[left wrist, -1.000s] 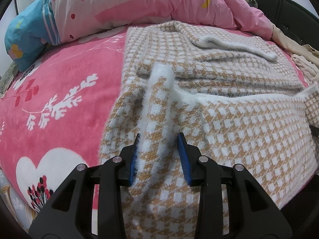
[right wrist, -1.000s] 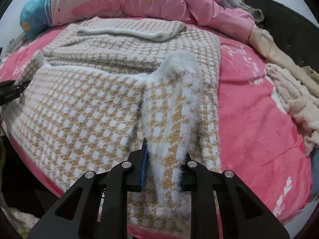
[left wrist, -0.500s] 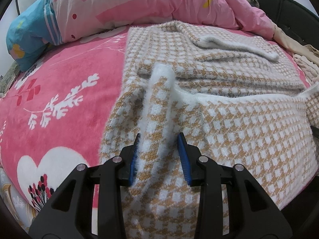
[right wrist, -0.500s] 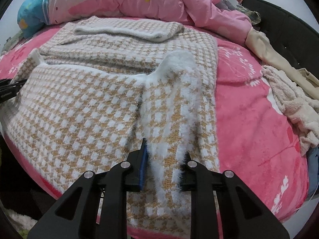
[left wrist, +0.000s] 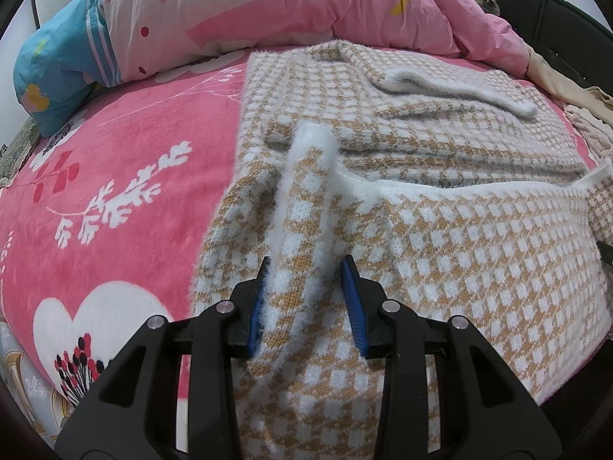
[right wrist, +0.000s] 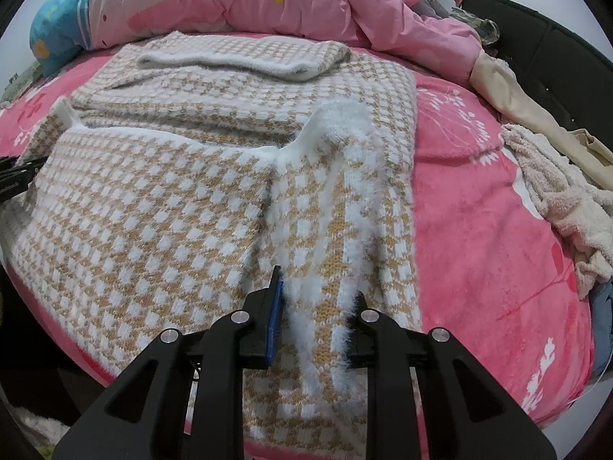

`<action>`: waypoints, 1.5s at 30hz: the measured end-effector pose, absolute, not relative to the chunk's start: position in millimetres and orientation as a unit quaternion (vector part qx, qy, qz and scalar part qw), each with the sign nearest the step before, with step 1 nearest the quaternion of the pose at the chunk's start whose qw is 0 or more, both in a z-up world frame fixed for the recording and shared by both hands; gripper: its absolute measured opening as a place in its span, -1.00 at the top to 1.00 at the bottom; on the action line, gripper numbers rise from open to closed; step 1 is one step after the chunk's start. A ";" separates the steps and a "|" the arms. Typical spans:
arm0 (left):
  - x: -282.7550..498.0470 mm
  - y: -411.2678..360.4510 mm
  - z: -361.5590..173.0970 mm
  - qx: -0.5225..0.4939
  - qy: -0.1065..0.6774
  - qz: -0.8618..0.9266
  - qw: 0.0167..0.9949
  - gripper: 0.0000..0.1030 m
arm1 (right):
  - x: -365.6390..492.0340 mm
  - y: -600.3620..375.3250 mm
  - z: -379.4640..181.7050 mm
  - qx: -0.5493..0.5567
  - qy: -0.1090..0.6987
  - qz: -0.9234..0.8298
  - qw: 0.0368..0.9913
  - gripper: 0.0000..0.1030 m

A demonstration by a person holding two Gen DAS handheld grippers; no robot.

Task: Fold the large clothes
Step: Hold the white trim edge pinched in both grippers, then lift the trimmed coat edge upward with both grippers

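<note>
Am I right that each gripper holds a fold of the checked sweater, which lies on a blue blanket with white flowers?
Not quite: the blanket is pink, as the left wrist view shows. The rest holds: the left gripper and the right gripper each straddle a raised fold of the checked sweater.

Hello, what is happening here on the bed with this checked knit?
A person with a gripper in each hand is folding a fuzzy tan-and-white checked sweater on a pink bed cover. The left gripper and right gripper each pinch a ridge of the near part, which already lies folded over the rest. A pink duvet is heaped behind.
</note>
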State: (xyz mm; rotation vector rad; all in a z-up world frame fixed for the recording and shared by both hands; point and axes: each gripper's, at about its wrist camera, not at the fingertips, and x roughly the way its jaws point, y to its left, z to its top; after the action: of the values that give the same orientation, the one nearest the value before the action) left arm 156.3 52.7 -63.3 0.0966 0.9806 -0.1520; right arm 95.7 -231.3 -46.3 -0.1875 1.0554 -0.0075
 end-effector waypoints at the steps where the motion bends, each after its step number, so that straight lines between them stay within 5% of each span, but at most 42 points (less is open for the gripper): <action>1: 156.3 52.7 -63.4 0.046 0.470 -0.073 0.878 0.33 | 96.0 -231.2 -46.5 -0.090 0.503 -0.004 0.860 0.60; 40: 154.8 50.5 -63.3 0.052 0.464 -0.069 0.882 0.32 | 94.6 -227.0 -47.4 -0.096 0.496 -0.013 0.863 0.60; 43: 150.6 47.0 -62.8 0.069 0.445 -0.064 0.890 0.37 | 91.7 -224.0 -45.0 -0.102 0.490 -0.018 0.865 0.62; 45: 147.2 45.1 -60.7 0.079 0.434 -0.058 0.896 0.58 | 88.9 -221.6 -41.8 -0.106 0.484 -0.021 0.868 0.70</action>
State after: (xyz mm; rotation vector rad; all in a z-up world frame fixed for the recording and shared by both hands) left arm 147.2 45.1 -60.7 0.1640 0.8992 -0.1210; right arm 88.9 -221.6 -41.8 -0.2226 1.0128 -0.0446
